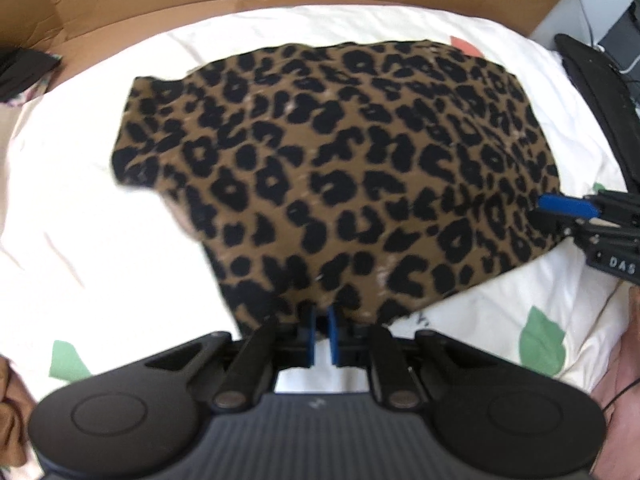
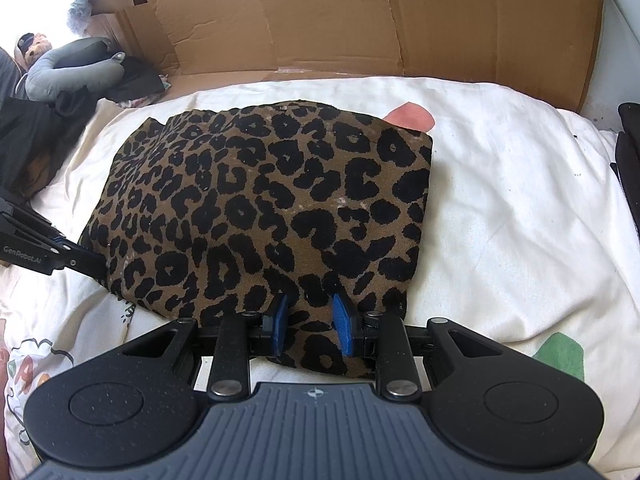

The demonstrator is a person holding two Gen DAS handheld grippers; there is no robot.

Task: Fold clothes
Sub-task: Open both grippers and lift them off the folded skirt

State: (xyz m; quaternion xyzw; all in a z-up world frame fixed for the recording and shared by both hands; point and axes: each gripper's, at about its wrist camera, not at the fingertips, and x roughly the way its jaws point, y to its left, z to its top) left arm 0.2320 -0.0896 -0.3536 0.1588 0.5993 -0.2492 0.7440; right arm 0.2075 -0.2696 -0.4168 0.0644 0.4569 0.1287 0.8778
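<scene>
Leopard cloth [image 1: 332, 176] folded and lying on white sheet [image 1: 80, 264], near the middle, printed side up. Same cloth [image 2: 264, 208] in the right wrist view, a rough rectangle with its far corners on the sheet [image 2: 500, 208] and its near edge under the gripper. Small pale specks across the brown and black pattern.

Left gripper [image 1: 320, 332] at the near edge of the cloth, blue pads [image 1: 309, 334] almost pressed together, only a narrow slit between them. Pinching the cloth edge, it seems, though the fabric right between the tips dark and a little blurred. Seen from the right wrist view, left gripper [image 2: 82, 262] at the left side of the cloth, black fingers touching its edge.

Right gripper [image 2: 310, 320] over the near edge of the cloth, blue pads [image 2: 344, 322] set partly apart with a fold of cloth between them; pads against the fabric on both sides, so gripping a thick fold. In the left wrist view, right gripper [image 1: 560, 210] at the right edge of the cloth, one blue pad [image 1: 568, 205] on top of the fabric.

Green leaf prints [image 1: 540, 340] on the sheet, also a pink print [image 2: 410, 116] just behind the far edge of the cloth. Flattened cardboard [image 2: 340, 20] standing behind the sheet. Grey neck pillow [image 2: 68, 70] and dark clothes [image 2: 28, 128] at the far left.
</scene>
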